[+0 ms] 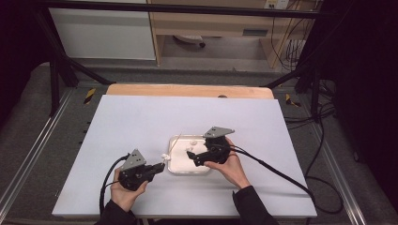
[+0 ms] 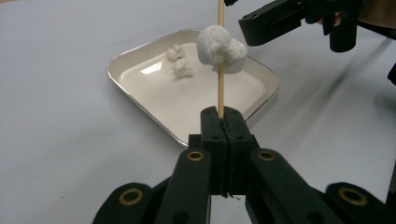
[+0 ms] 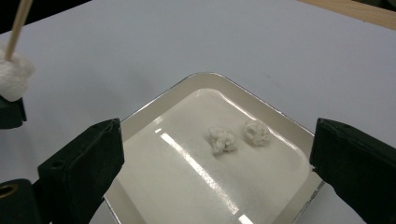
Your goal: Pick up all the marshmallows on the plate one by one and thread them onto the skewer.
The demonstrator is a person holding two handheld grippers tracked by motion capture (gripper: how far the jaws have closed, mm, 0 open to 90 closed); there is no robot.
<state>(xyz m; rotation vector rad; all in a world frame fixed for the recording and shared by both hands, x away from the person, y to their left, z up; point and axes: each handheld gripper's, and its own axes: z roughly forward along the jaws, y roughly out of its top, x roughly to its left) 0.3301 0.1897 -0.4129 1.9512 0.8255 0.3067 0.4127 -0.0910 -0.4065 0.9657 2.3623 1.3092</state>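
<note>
Left claw (image 2: pixel 223 122) is clamped on the skewer (image 2: pixel 221 60), jaws fully together at the stick's lower end, stick pointing up and away from the claw. One puff (image 2: pixel 219 46) is threaded on it, sitting partway up the stick, clear of the jaws. In the high view that claw (image 1: pixel 158 167) sits just left of the tray (image 1: pixel 174 140), low over the table (image 1: pixel 141 122).

Right claw (image 3: pixel 215 158) is wide open, nothing between the jaws, hovering over the tray (image 3: pixel 196 79) and aimed down at the loose pieces. In the high view it (image 1: pixel 191 158) is above the tray's right half.

Progress, my read: threading white puffs onto the skewer. One done, two left. No grasp on the next piece yet; the open claw looks lined up for it.

Count:
- claws: 2
- skewer: 1
- puffs: 3 total, 1 on the stick, 2 loose in the tray (image 3: pixel 223 140) (image 3: pixel 256 132), side by side, just apart, toward the tray's far part
- tray: 1, white inside, silver rim

I see nothing else on the table.
</note>
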